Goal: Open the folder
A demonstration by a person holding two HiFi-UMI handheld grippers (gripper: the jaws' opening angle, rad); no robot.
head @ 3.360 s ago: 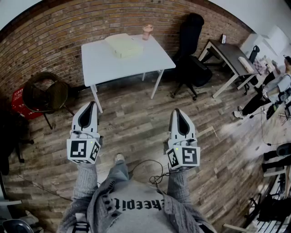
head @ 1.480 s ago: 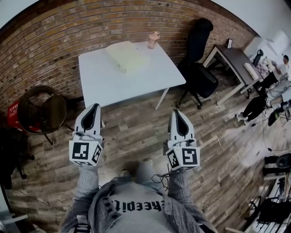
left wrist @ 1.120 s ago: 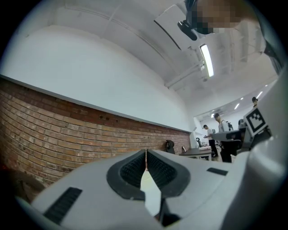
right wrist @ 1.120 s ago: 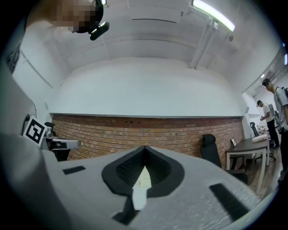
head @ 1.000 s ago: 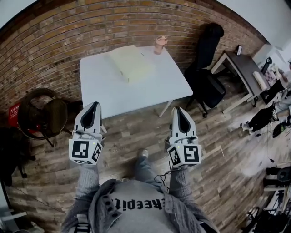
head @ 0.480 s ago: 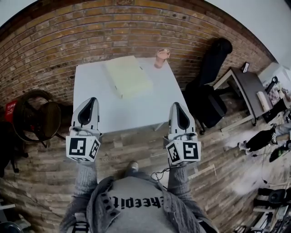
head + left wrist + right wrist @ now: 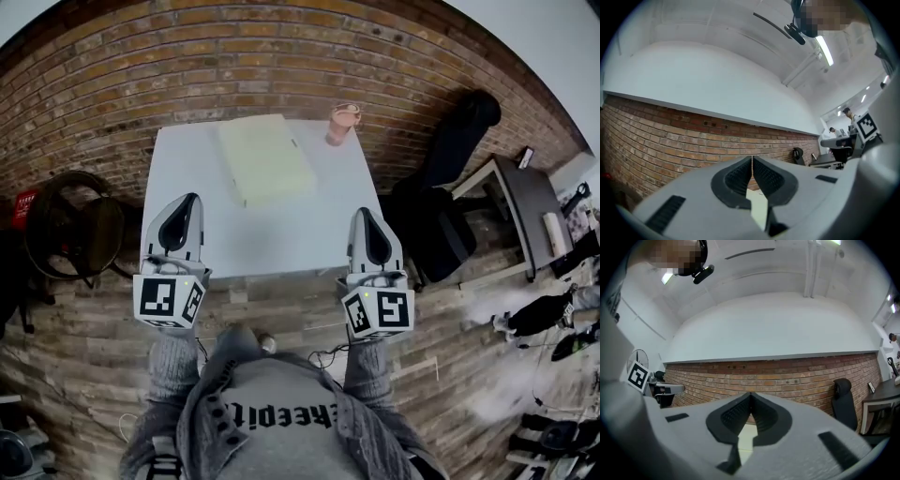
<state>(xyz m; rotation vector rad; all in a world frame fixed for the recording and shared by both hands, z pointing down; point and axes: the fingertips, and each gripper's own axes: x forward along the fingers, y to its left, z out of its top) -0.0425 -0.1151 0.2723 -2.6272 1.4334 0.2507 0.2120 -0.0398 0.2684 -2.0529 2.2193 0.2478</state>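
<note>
A white counter is set before a brick wall, and a pinkish cup is seen near its far right corner. A black office chair is placed just right of it, a dark desk beyond, and a round chair at the left, all on a plank floor.

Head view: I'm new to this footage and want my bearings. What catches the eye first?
A pale yellow folder lies closed on the white table in front of the brick wall, with a pink cup near the table's far right corner. Nearer the camera, the left tool and right tool point toward the table, both shut and empty.
</note>
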